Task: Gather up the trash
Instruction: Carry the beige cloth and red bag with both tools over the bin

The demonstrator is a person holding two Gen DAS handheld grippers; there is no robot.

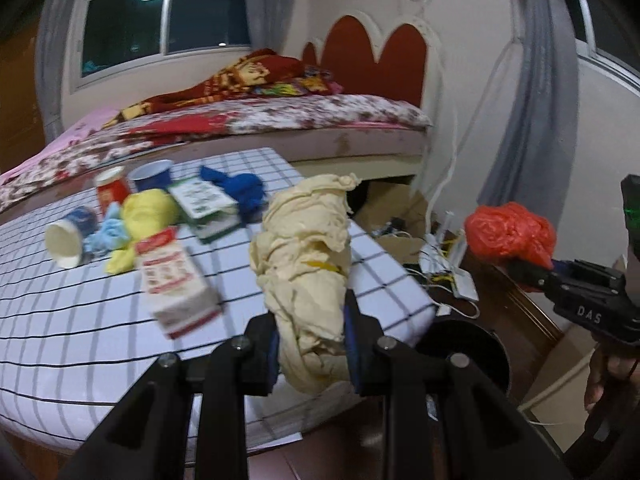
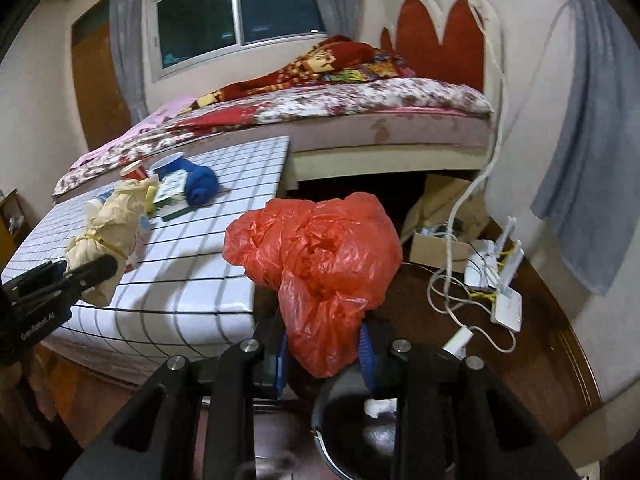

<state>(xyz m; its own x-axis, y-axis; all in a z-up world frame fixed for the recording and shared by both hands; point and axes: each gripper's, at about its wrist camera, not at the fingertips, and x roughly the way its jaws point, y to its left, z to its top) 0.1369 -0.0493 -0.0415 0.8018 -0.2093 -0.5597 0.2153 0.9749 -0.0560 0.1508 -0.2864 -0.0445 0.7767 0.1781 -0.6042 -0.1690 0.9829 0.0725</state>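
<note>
A cream bag (image 1: 304,264) is clamped in the left gripper (image 1: 310,354) and an orange bag (image 2: 320,264) in the right gripper (image 2: 324,364), just above the black bin (image 2: 360,432); release over it is judged next.

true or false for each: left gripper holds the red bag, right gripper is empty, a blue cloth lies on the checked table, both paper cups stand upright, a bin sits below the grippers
1. The left gripper holds the red bag. False: it grips a cream bundle.
2. The right gripper is empty. False: it grips the red bag.
3. A blue cloth lies on the checked table. True.
4. Both paper cups stand upright. False: the white cup lies on its side.
5. A bin sits below the grippers. True.
</note>
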